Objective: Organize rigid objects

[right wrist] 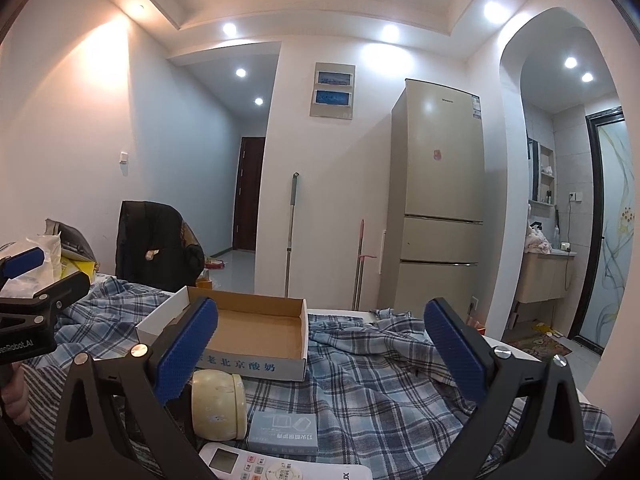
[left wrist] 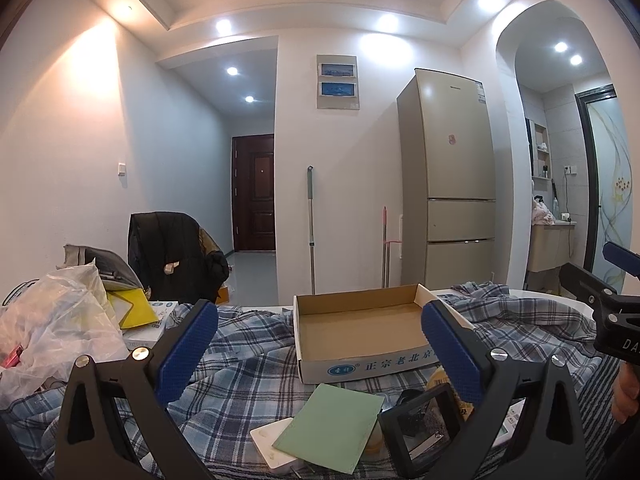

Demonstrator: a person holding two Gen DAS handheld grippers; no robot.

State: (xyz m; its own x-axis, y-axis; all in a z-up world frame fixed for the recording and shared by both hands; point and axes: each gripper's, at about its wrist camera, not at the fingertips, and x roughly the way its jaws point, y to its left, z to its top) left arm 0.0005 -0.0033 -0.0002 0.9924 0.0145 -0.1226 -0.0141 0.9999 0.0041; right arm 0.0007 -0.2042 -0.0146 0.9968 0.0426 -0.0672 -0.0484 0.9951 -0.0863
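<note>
One cardboard tray (left wrist: pixel 360 328) sits empty at frame centre on the plaid cloth (right wrist: pixel 380 384). Below it lie one green card (left wrist: pixel 332 426), one cream jar (right wrist: pixel 218 406), one remote control (right wrist: pixel 280 466) and one small grey box (right wrist: pixel 282 432). Left gripper (left wrist: pixel 320 344) and right gripper (right wrist: pixel 320 344) are both level, jaws apart, holding nothing.

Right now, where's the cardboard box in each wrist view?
Left wrist: cardboard box at centre, open and empty, between the left tongs' blue pads.
Right wrist: cardboard box left of centre, behind the left pad.
Shared landmark: fridge behind it.
</note>
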